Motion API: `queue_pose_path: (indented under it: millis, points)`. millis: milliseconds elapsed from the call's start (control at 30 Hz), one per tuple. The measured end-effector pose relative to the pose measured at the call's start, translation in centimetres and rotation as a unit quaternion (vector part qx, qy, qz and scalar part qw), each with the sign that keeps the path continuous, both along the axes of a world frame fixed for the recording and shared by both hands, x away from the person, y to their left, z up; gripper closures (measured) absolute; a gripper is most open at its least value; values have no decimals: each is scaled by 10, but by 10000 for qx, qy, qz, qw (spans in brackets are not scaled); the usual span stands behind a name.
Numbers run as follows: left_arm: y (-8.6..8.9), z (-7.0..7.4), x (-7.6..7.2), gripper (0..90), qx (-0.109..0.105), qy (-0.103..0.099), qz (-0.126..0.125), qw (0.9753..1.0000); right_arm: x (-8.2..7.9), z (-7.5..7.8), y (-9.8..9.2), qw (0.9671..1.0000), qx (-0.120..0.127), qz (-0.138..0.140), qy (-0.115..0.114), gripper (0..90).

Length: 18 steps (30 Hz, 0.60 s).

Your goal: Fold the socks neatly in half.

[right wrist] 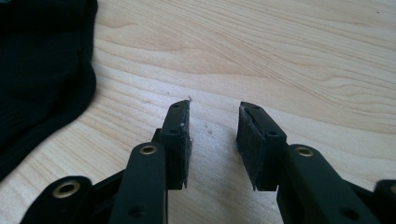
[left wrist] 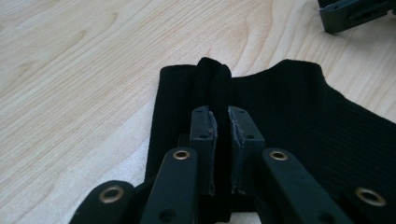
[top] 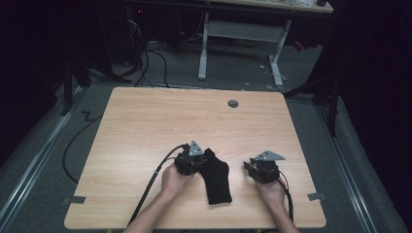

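I am watching a black sock [top: 216, 177] lying flat on the pale wood table [top: 145, 126], near the front edge, between the two hands. Its leg part is running toward the person and its upper end is bending toward the left gripper [top: 193, 160]. In the left gripper view I am seeing that gripper [left wrist: 222, 126] clenched on a raised ridge of the sock [left wrist: 280, 112], the fabric pinched up between the pads at the sock's left edge. The right gripper [top: 262, 167] is sitting well apart to the sock's right, over bare wood. In its own view the right gripper [right wrist: 214, 135] is standing released, its jaws apart with nothing between them, and the sock [right wrist: 42, 70] is lying off to the left of the jaws. I am judging that the free edge lies leftward from the right gripper, so that hand has to travel across to reach it. The sock is a fine ribbed knit, matte, soft, limp. The table is smooth, grained laminate.
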<state>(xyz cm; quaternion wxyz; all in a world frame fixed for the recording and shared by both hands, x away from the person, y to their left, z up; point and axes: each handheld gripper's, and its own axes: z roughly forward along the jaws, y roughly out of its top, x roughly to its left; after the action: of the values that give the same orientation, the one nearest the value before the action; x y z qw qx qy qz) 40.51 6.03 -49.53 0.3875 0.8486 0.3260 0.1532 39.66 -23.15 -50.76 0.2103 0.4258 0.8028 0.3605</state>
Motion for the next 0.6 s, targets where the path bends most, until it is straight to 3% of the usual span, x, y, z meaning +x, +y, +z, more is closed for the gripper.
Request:
queue_pose_path:
  millis: [133,200,267,400,600]
  points:
    - [3,-2,9,821,94,-137,81,9998,1,0,2,10000,5,0,1,650]
    - [7,-3,15,821,-11,-117,124,9999,1,0,4,10000,2,-52,7,695]
    - [11,-4,17,822,-88,-95,133,9998,0,0,11,9999,-36,148,-14,730]
    - [16,-3,19,821,-129,-40,197,9997,-3,3,27,9984,141,537,78,766]
    - [16,0,16,822,-108,-162,233,9995,-6,7,49,9948,305,965,112,768]
